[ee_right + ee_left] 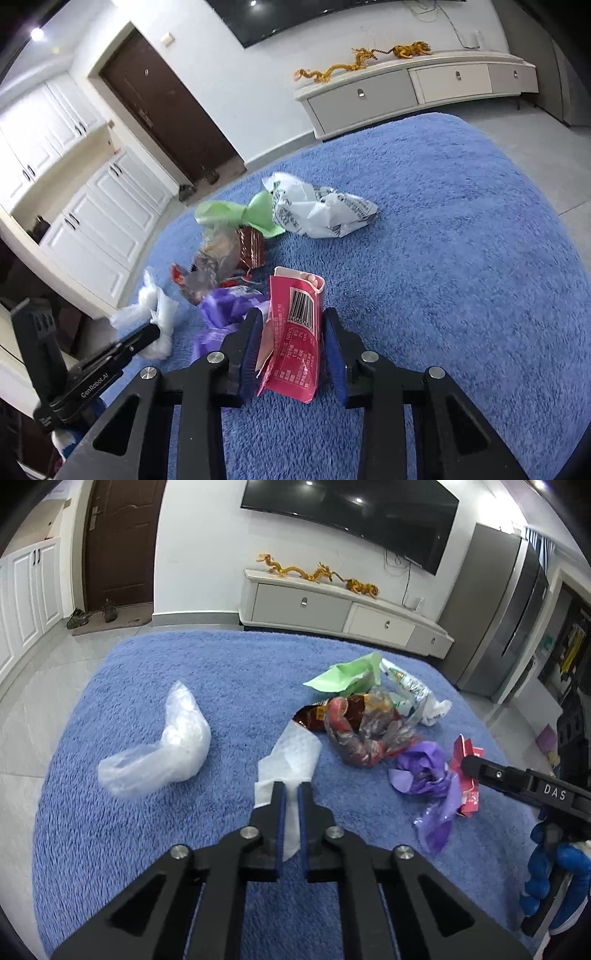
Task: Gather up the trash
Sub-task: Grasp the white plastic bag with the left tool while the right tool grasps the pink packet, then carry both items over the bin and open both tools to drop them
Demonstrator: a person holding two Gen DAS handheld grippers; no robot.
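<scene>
Left claw (290, 794) clamped on a white tissue (291, 753), pads pressed together with the sheet pinched between. Right claw (293, 332) straddling a pink wrapper (295, 332), jaws set apart; left pad against the wrapper's edge, right pad just beside it, so not clearly gripping.

Tissue lay on the blue rug (147, 849), near the middle, long axis running away from the left claw and up toward the trash pile (362, 734). Wrapper sat crumpled on the rug between the right claw's pads, long axis along the claw's own line, barcode end pointing away toward the pile, torn end nearest the camera.

Step in hand, by the look of it: the pick-up, one piece per claw. Next move likely called for closing the right claw fully on the wrapper, then lifting both pieces clear of the pile without snagging the purple bag (229, 306) touching the wrapper's left side.

Farther out: a clear bag (162, 749) lay alone to the left, well apart; green and white bags sat at the pile's far edge. No bin in view.
</scene>
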